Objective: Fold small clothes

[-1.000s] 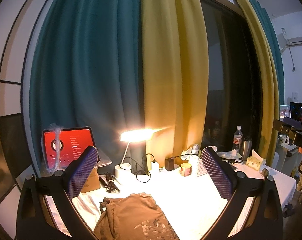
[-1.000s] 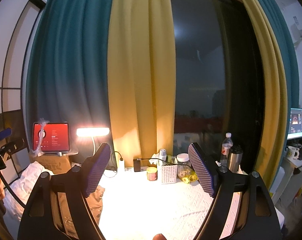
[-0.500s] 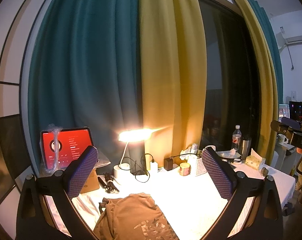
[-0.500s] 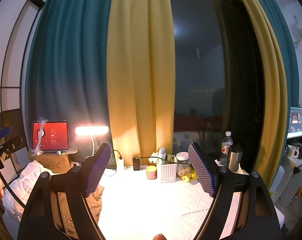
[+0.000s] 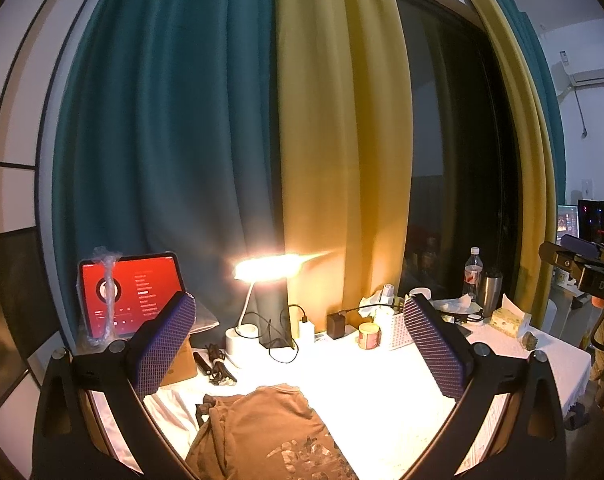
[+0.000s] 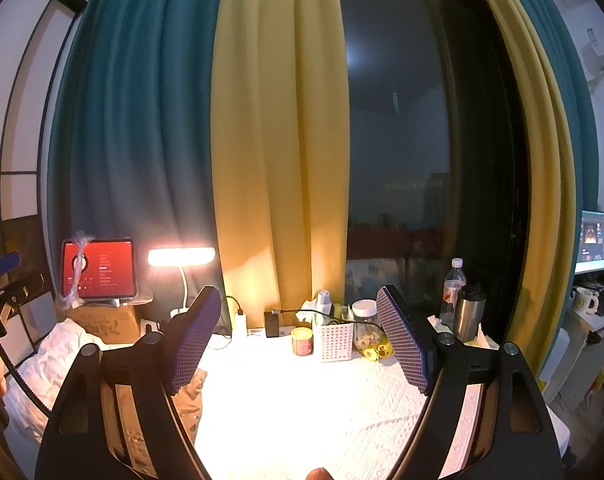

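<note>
Curtains fill both views, teal (image 5: 162,140) on the left and yellow (image 5: 341,140) at centre, with a dark window (image 6: 397,140) to the right. In the left wrist view the left tool (image 5: 298,344) has its jaws wide apart and holds nothing; it hangs above the desk (image 5: 381,392), which is covered in a white cloth. At far left a tablet (image 5: 130,296) with a red screen stands on a box (image 5: 180,364). Right of it a lit lamp (image 5: 262,270) glares over the desk. At lower centre, between the tool's fingers, the brown shirt (image 5: 262,436) lies crumpled on the desk, its printed front facing up and its lower part cut off by the frame edge. Further right stand a small tin (image 5: 368,335), a white basket (image 5: 393,330), a bottle (image 5: 473,274) and a steel flask (image 5: 491,288). The right tool (image 5: 581,268) shows at the far right edge. In the right wrist view the left tool (image 6: 6,284) shows at the far left edge, and the right tool (image 6: 298,342) has its jaws wide apart, empty, above the desk. Only a strip of the shirt (image 6: 190,400) shows at lower left, partly behind the left finger (image 6: 194,340). A monitor (image 6: 593,240) glows at far right.
</note>
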Demonstrator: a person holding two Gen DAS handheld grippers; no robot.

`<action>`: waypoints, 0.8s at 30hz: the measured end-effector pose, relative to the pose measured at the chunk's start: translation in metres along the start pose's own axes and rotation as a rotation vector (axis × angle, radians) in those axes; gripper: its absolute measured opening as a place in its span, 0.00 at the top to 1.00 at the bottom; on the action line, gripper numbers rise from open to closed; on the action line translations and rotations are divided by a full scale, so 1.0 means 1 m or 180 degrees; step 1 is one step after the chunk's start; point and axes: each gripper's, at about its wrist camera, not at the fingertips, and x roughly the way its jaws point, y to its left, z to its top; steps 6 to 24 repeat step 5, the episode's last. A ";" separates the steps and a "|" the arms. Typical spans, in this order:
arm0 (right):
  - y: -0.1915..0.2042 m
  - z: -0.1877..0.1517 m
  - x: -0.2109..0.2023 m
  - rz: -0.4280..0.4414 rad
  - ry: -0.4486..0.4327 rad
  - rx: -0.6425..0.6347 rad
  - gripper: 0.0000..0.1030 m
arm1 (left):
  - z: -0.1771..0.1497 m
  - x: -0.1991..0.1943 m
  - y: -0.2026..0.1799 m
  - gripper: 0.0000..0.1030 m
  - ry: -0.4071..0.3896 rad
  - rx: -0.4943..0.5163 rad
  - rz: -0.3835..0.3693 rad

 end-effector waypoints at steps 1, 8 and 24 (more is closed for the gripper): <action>0.000 0.000 0.000 0.0000 0.0005 0.0000 0.20 | 0.000 0.000 -0.001 0.00 0.0002 0.0001 -0.0002; 0.000 0.000 0.002 -0.0001 0.0013 0.0000 0.20 | -0.001 0.002 -0.002 0.00 0.0007 -0.0004 -0.0024; 0.000 0.000 0.002 -0.0001 0.0013 0.0000 0.20 | -0.001 0.002 -0.002 0.00 0.0007 -0.0004 -0.0024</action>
